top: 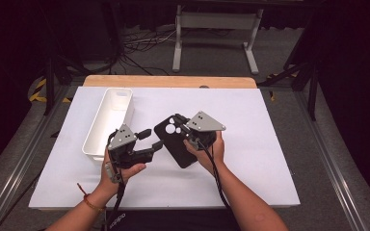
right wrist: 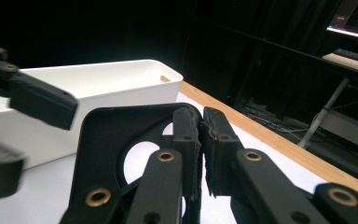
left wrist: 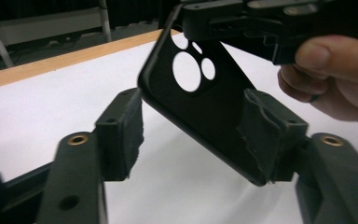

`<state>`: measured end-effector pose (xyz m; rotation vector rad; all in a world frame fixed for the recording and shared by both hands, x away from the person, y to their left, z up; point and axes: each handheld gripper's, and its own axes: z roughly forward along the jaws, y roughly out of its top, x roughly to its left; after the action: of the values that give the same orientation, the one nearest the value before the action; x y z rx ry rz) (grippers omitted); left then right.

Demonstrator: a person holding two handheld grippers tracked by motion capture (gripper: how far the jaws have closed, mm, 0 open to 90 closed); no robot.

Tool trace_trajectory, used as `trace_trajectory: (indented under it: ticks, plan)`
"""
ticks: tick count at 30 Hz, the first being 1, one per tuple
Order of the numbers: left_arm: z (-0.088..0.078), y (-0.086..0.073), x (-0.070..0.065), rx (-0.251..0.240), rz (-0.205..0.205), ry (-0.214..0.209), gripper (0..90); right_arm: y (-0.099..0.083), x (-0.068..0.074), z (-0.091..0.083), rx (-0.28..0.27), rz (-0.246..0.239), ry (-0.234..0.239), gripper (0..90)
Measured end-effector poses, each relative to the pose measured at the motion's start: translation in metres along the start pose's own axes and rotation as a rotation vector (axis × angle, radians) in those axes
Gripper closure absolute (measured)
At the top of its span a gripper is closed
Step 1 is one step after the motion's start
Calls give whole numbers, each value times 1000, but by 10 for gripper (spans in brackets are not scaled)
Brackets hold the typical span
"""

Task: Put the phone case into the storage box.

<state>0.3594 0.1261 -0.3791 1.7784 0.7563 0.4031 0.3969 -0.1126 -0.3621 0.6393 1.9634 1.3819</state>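
The right hand-held gripper [top: 182, 126], just right of the centre of the high view, has its jaws pressed together on the upper edge of a black phone case [top: 175, 139]; in the right gripper view the two pads [right wrist: 189, 140] pinch the case's thin wall [right wrist: 121, 122] at the middle of the frame. The case is held off the table [top: 250, 144], tilted, its round camera cut-outs toward the top of the high view. The left hand-held gripper [top: 151, 139], left of centre in the high view, points right toward the case with its jaws half spread. In the left gripper view the case [left wrist: 205, 107] slants between them: its lower corner lies against the right pad [left wrist: 265, 128], while the left pad [left wrist: 126, 130] stands just beside the case's edge, and I cannot tell whether it touches. At the upper left of the high view a long white bin [top: 108, 122] lies on the white table, near the left hand-held gripper.
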Motion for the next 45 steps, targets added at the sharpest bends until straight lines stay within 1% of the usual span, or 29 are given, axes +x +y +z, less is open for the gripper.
trace_trajectory:
  ticks: [1,4,5,7,8,10,12,13,14,15,16,17,18,19,20,23,24,25,26,27,28,29,32,34,35,37,40,43,45]
  plan:
    - [1,0,0,-1,-10,-1,443,-1,1,-1,-4,3,-2,848]
    - [3,0,2,-3,-18,-8,500,-2,2,-5,-19,2,0,848]
    - [4,0,3,-3,-27,-16,532,-3,2,-6,-26,0,3,848]
    - [4,0,3,-4,-32,-15,563,-3,4,-8,-37,0,5,848]
    - [5,0,4,-2,-33,-13,580,-3,5,-9,-43,-1,6,848]
    - [5,0,5,-14,-30,-21,627,-3,6,-10,-44,-7,6,848]
    - [4,0,6,-14,-32,-25,636,-3,7,-12,-51,-11,6,848]
    - [3,-1,7,-25,-36,-27,680,-3,9,-14,-50,-8,17,848]
    - [3,-1,8,-24,-39,-30,697,-3,11,-15,-49,-9,22,847]
    - [3,-1,8,-24,-39,-30,709,-3,12,-16,-48,-17,25,847]
    - [2,-1,8,-27,-29,-40,723,-2,15,-17,-51,-26,26,846]
    - [2,-1,8,-27,-29,-40,745,-2,15,-17,-51,-26,26,846]
    - [0,-1,7,-34,-23,-40,763,-2,19,-19,-51,-49,24,845]
    - [0,-1,7,-38,-22,-42,765,-2,20,-20,-55,-53,20,845]
    - [-3,0,6,-39,-7,-43,769,-2,21,-21,-59,-59,19,845]
    - [-3,0,5,-51,0,-43,774,-2,22,-24,-70,-56,18,845]
    - [-3,0,5,-51,0,-43,758,-3,22,-25,-72,-61,13,846]
    - [-2,-1,6,-40,-20,-32,681,-3,23,-25,-71,-70,11,846]
    - [-2,-1,6,-40,-20,-32,650,-3,23,-25,-71,-70,11,846]
    - [0,-2,7,-29,-27,-43,650,-3,24,-25,-72,-76,10,846]
    - [1,-3,6,-26,-30,-28,590,-3,25,-25,-75,-80,8,846]
    - [3,-4,5,-18,-33,-29,563,-3,25,-26,-75,-81,7,846]
    - [5,-6,6,-5,-42,-39,526,-3,26,-26,-86,-93,-7,846]
    - [6,-7,6,-5,-41,-46,569,-3,26,-27,-88,-92,-5,846]
    - [6,-7,6,-9,-28,-61,620,-4,26,-26,-92,-89,-7,846]
    - [6,-8,4,-17,-28,-68,695,-4,26,-27,-91,-89,-9,845]
    - [4,-8,4,-19,-24,-76,725,-6,26,-28,-95,-85,-9,845]
    - [3,-8,4,-29,-23,-73,755,-7,25,-30,-104,-70,-4,844]
    - [0,-6,5,-43,-23,-66,789,-8,26,-32,-107,-74,-7,843]
